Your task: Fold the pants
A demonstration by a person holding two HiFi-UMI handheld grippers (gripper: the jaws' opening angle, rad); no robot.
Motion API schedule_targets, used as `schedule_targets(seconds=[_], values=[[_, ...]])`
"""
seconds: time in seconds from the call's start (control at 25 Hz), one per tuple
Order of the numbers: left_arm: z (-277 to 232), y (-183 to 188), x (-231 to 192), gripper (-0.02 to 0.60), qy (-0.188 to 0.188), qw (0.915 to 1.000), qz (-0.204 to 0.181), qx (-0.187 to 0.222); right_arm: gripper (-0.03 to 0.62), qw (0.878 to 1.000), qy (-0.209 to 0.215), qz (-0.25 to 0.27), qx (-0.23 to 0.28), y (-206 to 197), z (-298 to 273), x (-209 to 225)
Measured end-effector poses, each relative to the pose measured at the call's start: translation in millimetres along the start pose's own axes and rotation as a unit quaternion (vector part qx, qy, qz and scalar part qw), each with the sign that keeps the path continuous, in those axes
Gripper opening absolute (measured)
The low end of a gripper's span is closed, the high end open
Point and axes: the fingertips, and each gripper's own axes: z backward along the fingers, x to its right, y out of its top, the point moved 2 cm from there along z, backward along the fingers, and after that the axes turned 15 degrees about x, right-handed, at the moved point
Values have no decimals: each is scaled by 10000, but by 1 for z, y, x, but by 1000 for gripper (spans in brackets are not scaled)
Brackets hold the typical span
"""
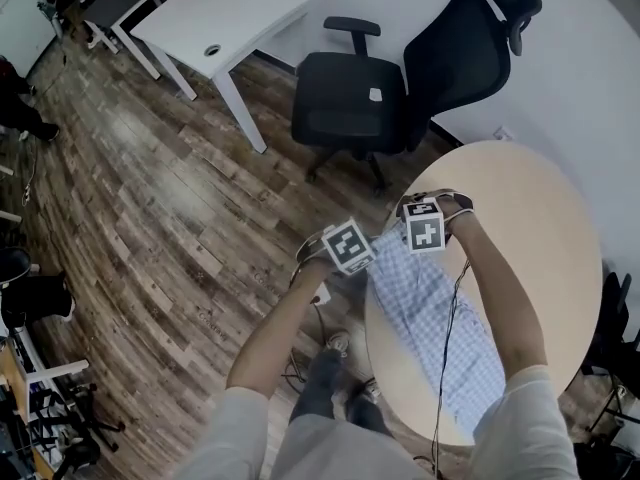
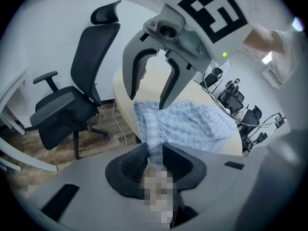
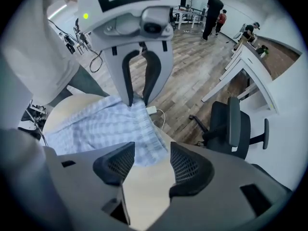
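Blue checked pants (image 1: pixel 432 313) on round wooden table (image 1: pixel 545 218); left claw (image 2: pixel 155 163) pinching them, right claw (image 3: pixel 151 170) spread.

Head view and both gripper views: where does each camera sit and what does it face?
Head view: on the head, facing steeply down at table and pants; arms, legs, left gripper, right gripper show.
Left gripper view: on left gripper, facing pants and chair; its jaws shut on pants.
Right gripper view: on right gripper, facing table edge; its jaws apart.
Shared: both gripper views show the other gripper.
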Motion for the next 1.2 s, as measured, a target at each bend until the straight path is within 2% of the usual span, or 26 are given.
schedule_targets(seconds=[0.08, 0.12, 0.2, 0.36, 0.48, 0.6, 0.64, 0.68, 0.72, 0.76, 0.84, 1.0, 1.2], values=[[-7, -13, -5, 121, 58, 9998, 183, -39, 242, 9999, 29, -74, 109, 4, -6, 0], [-9, -17, -7, 165, 75, 9996, 282, -7, 242, 9998, 38, -107, 134, 4, -9, 2], [-12, -20, -10, 179, 59, 9988, 476, 105, 242, 9997, 106, -196, 129, 2, -17, 5], [-17, -20, -18, 243, -14, 9980, 583, 233, 242, 9988, 310, -373, 91, -7, -27, 8], [-20, -22, -18, 242, -296, 9970, 672, 246, 244, 9970, 446, -605, 158, -10, -33, 12], [-20, -19, -16, 241, -517, 9970, 541, 205, 223, 9970, 531, -521, 216, -10, -29, 9], [-20, -17, -13, 227, -601, 9969, 480, 188, 186, 9971, 561, -472, 216, -10, -28, 6], [-21, -16, -11, 192, -702, 9964, 443, 182, 179, 9969, 605, -451, 208, -11, -28, 5], [-21, -15, -8, 152, -792, 9957, 433, 186, 134, 9967, 653, -435, 194, -12, -28, 3], [-21, -16, -7, 128, -842, 9953, 428, 199, 124, 9969, 670, -378, 186, -11, -27, 2], [-20, -18, -5, 119, -807, 9957, 374, 249, 91, 9981, 575, -107, 215, -5, -23, 2], [3, -4, -18, 115, -478, 9974, 256, 471, 86, 9991, 200, 319, 213, 8, -1, 15], [57, 36, -40, 115, 213, 9979, -243, 560, 86, 9938, -787, 656, 422, 34, 40, 45]])
